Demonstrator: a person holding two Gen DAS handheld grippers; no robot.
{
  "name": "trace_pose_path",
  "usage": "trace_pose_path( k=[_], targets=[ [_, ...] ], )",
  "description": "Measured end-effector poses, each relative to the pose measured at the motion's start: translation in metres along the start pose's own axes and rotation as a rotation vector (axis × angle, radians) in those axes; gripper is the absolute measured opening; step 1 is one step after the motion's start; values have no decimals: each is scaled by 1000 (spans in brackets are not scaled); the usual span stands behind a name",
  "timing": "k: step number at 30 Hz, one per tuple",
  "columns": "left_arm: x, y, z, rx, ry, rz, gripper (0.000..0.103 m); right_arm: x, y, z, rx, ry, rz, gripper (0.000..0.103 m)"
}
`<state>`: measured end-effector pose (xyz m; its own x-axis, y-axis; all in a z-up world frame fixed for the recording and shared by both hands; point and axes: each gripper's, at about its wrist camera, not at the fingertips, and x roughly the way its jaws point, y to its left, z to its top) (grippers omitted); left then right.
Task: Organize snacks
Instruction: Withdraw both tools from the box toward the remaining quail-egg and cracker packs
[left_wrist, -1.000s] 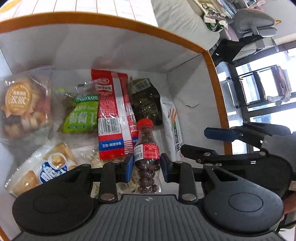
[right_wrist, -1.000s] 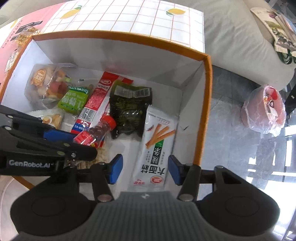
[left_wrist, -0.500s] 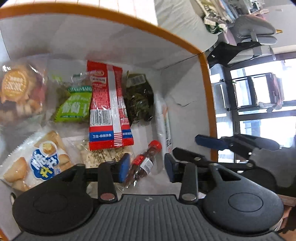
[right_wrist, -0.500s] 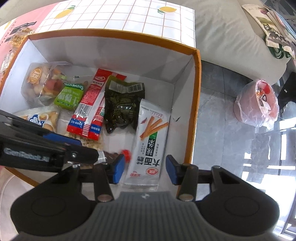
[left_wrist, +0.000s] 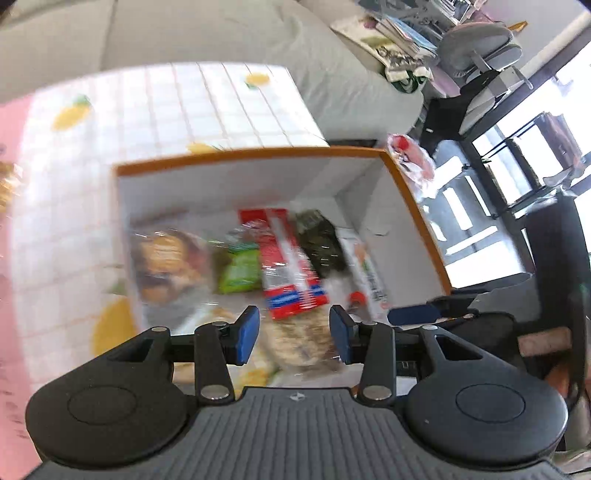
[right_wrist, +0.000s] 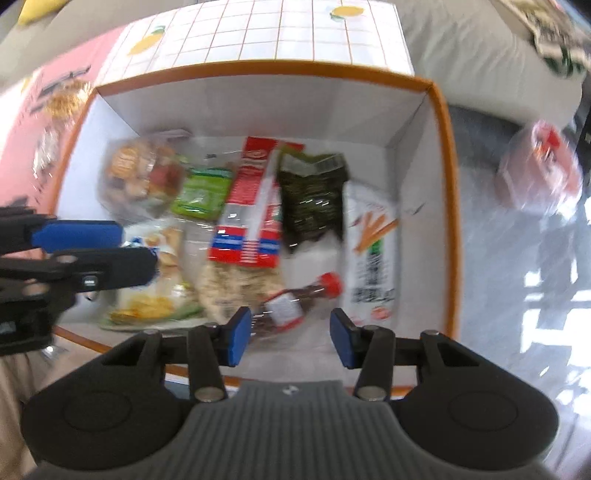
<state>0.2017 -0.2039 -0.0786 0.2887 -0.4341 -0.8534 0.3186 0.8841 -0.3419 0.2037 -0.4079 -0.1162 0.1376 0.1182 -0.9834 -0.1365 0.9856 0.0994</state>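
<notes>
Bottle: a small clear plastic bottle with a red cap and red label, filled with dark round chocolates (right_wrist: 295, 301), lies on its side on the floor of the box, at the near side, cap pointing right; nothing grips it.
Box: a white cardboard box with an orange rim (right_wrist: 445, 177) holds all the snacks and stands on the table.
Neighbours of the bottle: a white packet printed with orange sticks and a green band (right_wrist: 373, 251) lies just right of the cap; a clear bag of pale puffed pieces (right_wrist: 236, 286) lies just left of the bottle; a red, white and blue striped packet (right_wrist: 251, 210) lies beyond it, overlapping that bag.
Farther in the box: a dark green seaweed-like packet (right_wrist: 314, 199) sits beyond the bottle, right of the striped packet; a small bright green packet (right_wrist: 201, 190) and a clear bag of mixed biscuits (right_wrist: 142, 173) lie towards the far left; a clear bag with yellow chips (right_wrist: 155, 295) lies at the near left.
Right hand-held gripper (right_wrist: 290, 339): above the bottle, pointing down, blue pads apart and empty; its jaws have just been closing a little.
Left hand-held gripper (left_wrist: 293, 338): raised over the near left of the box, pads spread, nothing between them; the view is blurred.
Table (right_wrist: 295, 29): covered with a white grid cloth with lemon prints, beyond the box.
</notes>
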Motion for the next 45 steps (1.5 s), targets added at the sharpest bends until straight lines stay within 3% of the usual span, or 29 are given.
trace_pose_path(
  k=[2,7,11,22,28,39,45],
  targets=[
    [-13,6,-6,21,-25,51,48,8,7,-2,52,14,12,35],
    [-47,36,-26,14,-81,144,48,10,34,-12,96,-32,20,30],
    [-73,58,-42,-4,-126,195,48,-7,60,-20,105,-123,3,29],
    [-135,123,-83,-99,-230,274,48,-56,164,-37,58,-422,91,29],
    [-158,150,-99,-140,-275,322,48,-58,221,-42,29,-513,108,29],
    [-151,203,-101,-227,-313,330,48,-23,290,-45,-39,-604,45,28],
    [-127,235,-95,-301,-310,299,59,8,298,-25,-72,-598,17,28]
  ],
)
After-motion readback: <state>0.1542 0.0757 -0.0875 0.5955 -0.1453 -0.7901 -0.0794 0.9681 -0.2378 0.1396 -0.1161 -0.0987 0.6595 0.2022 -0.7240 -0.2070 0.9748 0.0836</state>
